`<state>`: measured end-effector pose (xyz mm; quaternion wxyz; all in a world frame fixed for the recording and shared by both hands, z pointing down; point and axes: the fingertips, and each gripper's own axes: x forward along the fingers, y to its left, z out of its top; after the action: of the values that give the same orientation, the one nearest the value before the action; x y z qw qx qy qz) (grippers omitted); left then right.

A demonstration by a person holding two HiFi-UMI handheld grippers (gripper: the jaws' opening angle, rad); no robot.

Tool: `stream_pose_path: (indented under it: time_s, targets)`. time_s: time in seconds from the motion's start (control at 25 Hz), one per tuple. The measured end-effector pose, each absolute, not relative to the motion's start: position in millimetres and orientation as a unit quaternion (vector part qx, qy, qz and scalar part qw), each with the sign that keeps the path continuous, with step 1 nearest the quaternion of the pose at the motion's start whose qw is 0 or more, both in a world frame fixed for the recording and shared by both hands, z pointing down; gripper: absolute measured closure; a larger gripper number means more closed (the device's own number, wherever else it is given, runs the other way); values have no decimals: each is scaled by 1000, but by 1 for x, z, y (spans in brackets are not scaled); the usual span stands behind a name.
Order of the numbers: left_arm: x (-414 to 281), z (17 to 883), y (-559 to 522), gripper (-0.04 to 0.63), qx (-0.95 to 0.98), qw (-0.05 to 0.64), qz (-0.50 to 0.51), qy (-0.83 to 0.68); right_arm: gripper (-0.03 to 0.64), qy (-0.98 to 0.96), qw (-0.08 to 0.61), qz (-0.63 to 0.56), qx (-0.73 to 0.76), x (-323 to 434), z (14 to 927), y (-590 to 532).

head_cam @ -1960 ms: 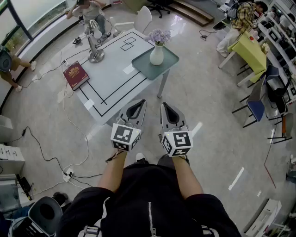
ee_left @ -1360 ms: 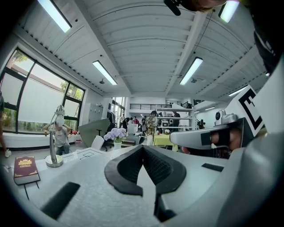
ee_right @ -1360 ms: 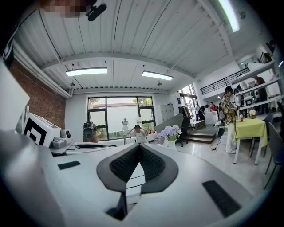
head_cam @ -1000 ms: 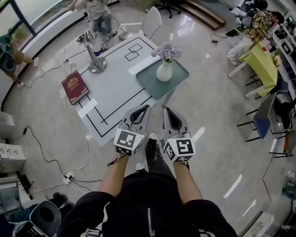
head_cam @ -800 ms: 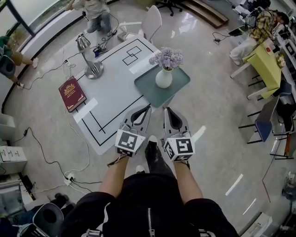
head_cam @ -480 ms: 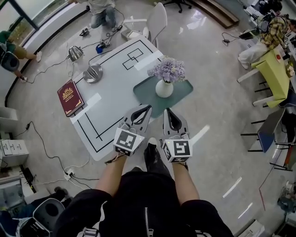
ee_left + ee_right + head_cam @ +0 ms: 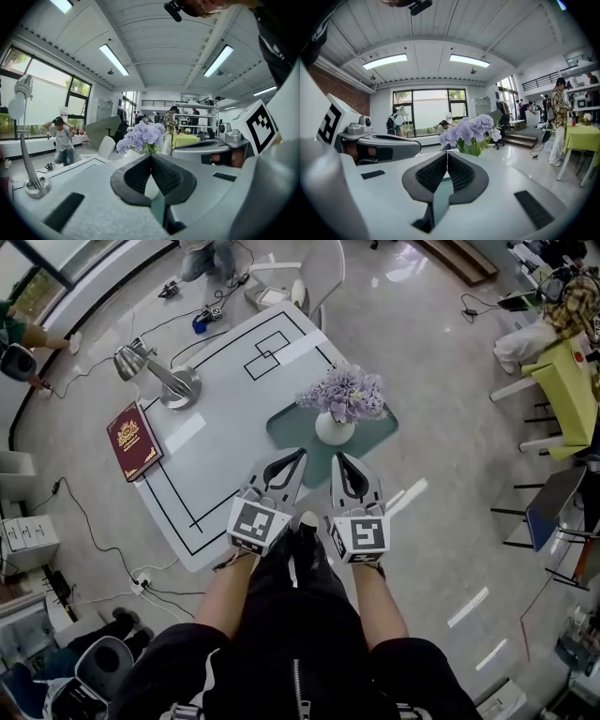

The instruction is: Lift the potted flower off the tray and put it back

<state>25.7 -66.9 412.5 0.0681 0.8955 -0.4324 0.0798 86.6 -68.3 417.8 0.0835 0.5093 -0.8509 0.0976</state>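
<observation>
Here we are, both arms out toward the table (image 7: pixel 225 418), and the potted flower (image 7: pixel 335 426) stands upright on the tray (image 7: pixel 377 439), which sits at the table's corner nearest our right side. Our left gripper (image 7: pixel 298 455) and right gripper (image 7: pixel 338 457) point side by side at the tray's near edge. Neither touches the pot, and in both gripper views the fingers are pressed together with nothing between them, the purple blossoms (image 7: pixel 471 130) rising just beyond the tips. The lamp (image 7: pixel 155 371) and the red book (image 7: pixel 129 440) keep to the table's left side, well apart from the tray. Now, the pot is white, round-bellied and glossy, so we judge it hard, smooth and likely slippery. It looks breakable if knocked, and a bit top-heavy under that big soft head of petals. We'd spread the fingers first, then take it low on the belly, one gripper on each side, never by the stems. We'd lift straight up so it won't tip.
</observation>
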Motion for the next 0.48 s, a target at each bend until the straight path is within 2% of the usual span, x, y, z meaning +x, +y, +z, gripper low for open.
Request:
stream_pose_path:
  time_s: [0.48]
  targets:
    - [21, 437, -92, 589, 901, 88, 75, -419, 609, -831, 104, 111, 535, 92, 454, -86]
